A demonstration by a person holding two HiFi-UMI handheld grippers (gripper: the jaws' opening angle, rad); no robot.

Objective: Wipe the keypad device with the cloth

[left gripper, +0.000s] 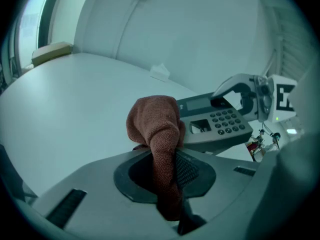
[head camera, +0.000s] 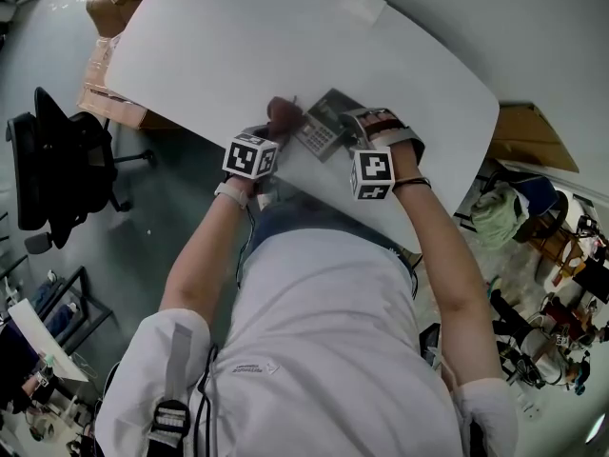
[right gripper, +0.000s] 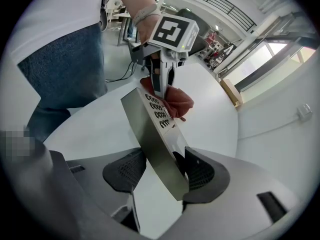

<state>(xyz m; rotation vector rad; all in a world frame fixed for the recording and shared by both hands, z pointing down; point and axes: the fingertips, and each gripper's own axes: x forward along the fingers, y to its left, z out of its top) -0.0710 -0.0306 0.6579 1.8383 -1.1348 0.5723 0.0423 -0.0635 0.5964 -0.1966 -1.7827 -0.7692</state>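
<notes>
Both forearms reach forward from the person's body over the near edge of the white surface [head camera: 285, 36], and the two grippers meet close together there. The left gripper [head camera: 271, 133] points forward and to the right. Its jaws are closed tightly on a reddish-brown cloth [left gripper: 155, 121], which bunches up in a rounded wad beyond their tips. The right gripper [head camera: 352, 122] angles in towards the left one. Its jaws are clamped on one edge of the grey keypad device [right gripper: 150, 134], with the pads pressing both faces of the slab. The device is held tilted, its keys turned towards the cloth. The wad of cloth touches the device's keypad end, just beside the buttons. I cannot tell whether the device's far edge rests on the surface.
</notes>
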